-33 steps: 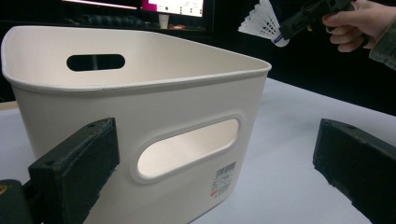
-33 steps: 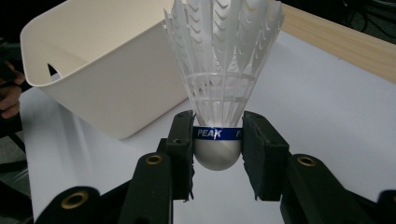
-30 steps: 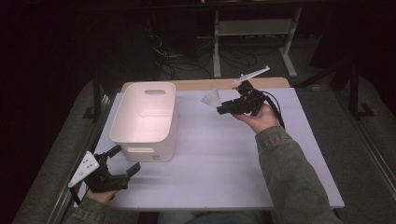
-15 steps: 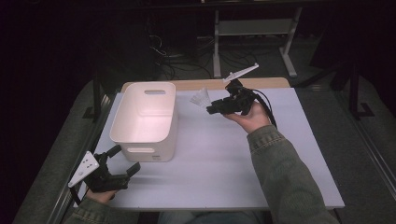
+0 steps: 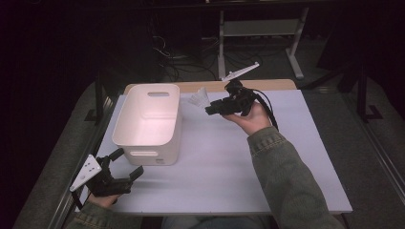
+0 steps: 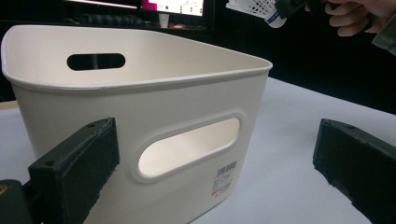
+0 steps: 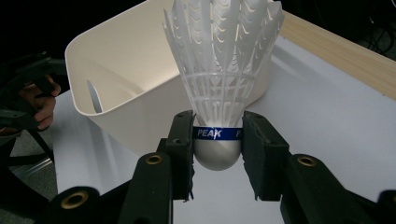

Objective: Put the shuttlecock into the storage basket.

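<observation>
- Between the right tool's (image 7: pixel 217 154) pads: a white shuttlecock (image 7: pixel 223 74), clamped at the rounded cork base, blue "PEAK" band level with the pad tops, skirt fanning away from the tool.
- Held off the white table (image 5: pixel 229 162), right tool (image 5: pixel 210 109) in a raised hand (image 5: pixel 250 119), shuttlecock (image 5: pixel 197 98) at its tip.
- Just past the shuttlecock, ahead of the right tool: white basket (image 7: pixel 126 70), open top, handle slot in the end wall; in the high view, basket (image 5: pixel 150 121) just beside the shuttlecock, apart from it.
- Left tool (image 5: pixel 125 164) low at the table's near corner, jaws spread wide, gripping nothing.
- Directly ahead of the left tool (image 6: pixel 215 163): basket's (image 6: pixel 140 98) near end wall, close, handle slot and barcode sticker facing it, not touching.
- Up and far right of left tool: shuttlecock (image 6: pixel 254 8) and fingers (image 6: pixel 350 18).
</observation>
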`<state>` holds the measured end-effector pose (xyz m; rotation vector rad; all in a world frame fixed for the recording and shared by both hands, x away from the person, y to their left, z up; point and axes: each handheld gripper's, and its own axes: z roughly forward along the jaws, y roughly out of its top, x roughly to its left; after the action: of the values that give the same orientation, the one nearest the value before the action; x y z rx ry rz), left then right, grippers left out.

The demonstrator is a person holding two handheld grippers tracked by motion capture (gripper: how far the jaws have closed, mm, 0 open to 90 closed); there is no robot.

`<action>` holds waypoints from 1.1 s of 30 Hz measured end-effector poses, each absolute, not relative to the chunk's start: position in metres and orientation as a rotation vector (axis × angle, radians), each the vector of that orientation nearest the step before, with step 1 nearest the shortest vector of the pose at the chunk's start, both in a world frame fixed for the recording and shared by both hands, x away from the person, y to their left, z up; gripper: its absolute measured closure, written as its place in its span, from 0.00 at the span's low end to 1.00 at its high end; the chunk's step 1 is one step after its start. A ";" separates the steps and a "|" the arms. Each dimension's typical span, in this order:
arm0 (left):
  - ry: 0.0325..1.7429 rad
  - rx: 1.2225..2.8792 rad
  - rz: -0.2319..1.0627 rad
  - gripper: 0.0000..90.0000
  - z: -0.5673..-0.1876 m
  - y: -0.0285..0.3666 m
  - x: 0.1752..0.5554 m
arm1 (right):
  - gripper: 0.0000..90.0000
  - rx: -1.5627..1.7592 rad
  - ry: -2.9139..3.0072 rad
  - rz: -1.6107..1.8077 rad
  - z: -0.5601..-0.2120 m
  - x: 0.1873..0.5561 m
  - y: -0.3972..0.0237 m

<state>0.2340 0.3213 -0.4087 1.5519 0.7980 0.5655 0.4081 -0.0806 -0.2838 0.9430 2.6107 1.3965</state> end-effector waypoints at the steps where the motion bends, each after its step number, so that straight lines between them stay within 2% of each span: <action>1: 0.801 1.549 0.562 0.00 -0.408 0.321 0.234 | 0.71 0.943 2.611 1.396 -0.284 0.408 -0.081; 33: 0.791 1.544 0.564 0.00 -0.409 0.321 0.234 | 0.71 0.846 2.667 1.434 -0.273 0.404 -0.041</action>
<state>0.2343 0.3213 -0.4087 1.5444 0.7908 0.5642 0.4037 -0.0406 -0.2734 0.8463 2.6671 1.4341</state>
